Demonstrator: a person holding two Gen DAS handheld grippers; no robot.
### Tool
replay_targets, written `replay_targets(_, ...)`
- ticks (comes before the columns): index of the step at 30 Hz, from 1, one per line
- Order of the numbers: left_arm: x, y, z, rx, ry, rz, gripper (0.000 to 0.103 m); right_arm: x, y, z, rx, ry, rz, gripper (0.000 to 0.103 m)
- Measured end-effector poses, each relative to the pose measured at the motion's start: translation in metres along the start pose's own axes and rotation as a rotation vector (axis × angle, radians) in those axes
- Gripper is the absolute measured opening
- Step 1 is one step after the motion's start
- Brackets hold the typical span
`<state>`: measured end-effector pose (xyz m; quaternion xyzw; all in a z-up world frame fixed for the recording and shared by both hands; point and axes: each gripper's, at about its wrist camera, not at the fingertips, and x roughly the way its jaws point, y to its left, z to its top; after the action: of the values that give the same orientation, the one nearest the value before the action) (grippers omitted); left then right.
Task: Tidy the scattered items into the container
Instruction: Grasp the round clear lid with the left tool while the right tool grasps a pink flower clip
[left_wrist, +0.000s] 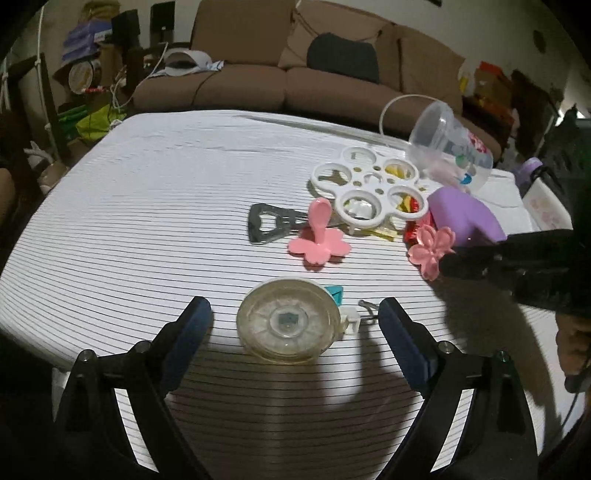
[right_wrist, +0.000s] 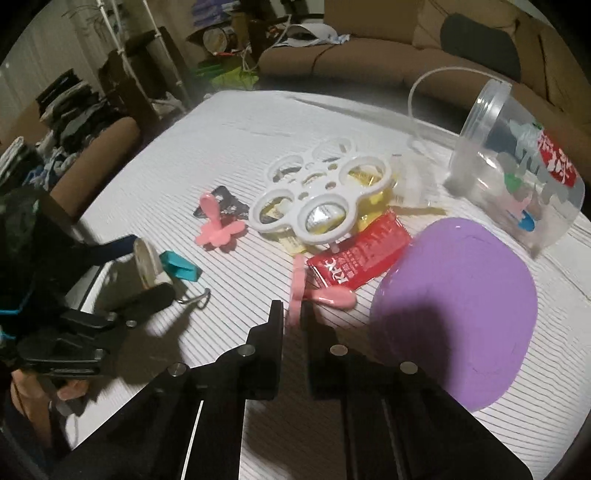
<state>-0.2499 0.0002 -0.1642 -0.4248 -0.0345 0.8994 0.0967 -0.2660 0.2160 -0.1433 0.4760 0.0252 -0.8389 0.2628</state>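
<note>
My left gripper is open, its blue-padded fingers wide on either side of a round clear tape spool that lies flat on the striped cloth, untouched. A teal clip lies just behind the spool. My right gripper is shut on the petal disc of a pink flower hook, seen edge-on, its stem pointing right. The left wrist view shows that hook at the right gripper's black tip. A clear bucket lies tipped on its side at the far right. A second pink flower hook rests mid-table.
A white flower-shaped rack sits over yellow packets, with a metal bottle opener to its left. A purple lid and a red KFC packet lie right of my right gripper. A brown sofa stands behind the table.
</note>
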Motion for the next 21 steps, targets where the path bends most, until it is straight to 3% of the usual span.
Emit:
replay_targets(1,0.0,0.0,0.0,-0.001,0.004,-0.005,0.088,-0.003,-0.002,0.0,0.014,-0.009,0.015,0.008)
replay_targets(4,0.001,0.002,0.0,-0.024,0.008,-0.031,0.061,-0.01,-0.006,0.0,0.035,-0.024,0.07,0.007)
replay_targets(5,0.002,0.005,0.0,-0.039,0.016,-0.047,0.059,-0.013,-0.007,0.0,0.041,-0.03,0.079,0.007)
replay_targets(12,-0.003,0.013,0.002,-0.075,-0.006,-0.051,0.058,-0.022,-0.011,-0.002,0.068,-0.038,0.061,0.009)
replay_targets(13,-0.005,0.013,0.003,-0.074,-0.014,-0.045,0.058,-0.023,-0.012,-0.001,0.083,-0.048,0.054,0.017)
replay_targets(14,-0.008,0.013,0.005,-0.077,-0.024,-0.046,0.058,-0.023,-0.016,-0.001,0.107,-0.062,0.047,0.034)
replay_targets(15,-0.01,0.014,0.006,-0.085,-0.034,-0.05,0.058,-0.026,-0.02,-0.001,0.127,-0.078,0.038,0.044)
replay_targets(16,-0.012,0.015,0.007,-0.093,-0.041,-0.051,0.058,-0.027,-0.022,-0.001,0.142,-0.096,0.028,0.063)
replay_targets(17,-0.015,0.016,0.009,-0.099,-0.048,-0.048,0.058,-0.028,-0.025,-0.001,0.152,-0.115,0.02,0.071)
replay_targets(21,-0.023,0.015,0.013,-0.095,-0.067,-0.031,0.058,-0.013,-0.02,-0.001,0.133,-0.099,0.05,0.071)
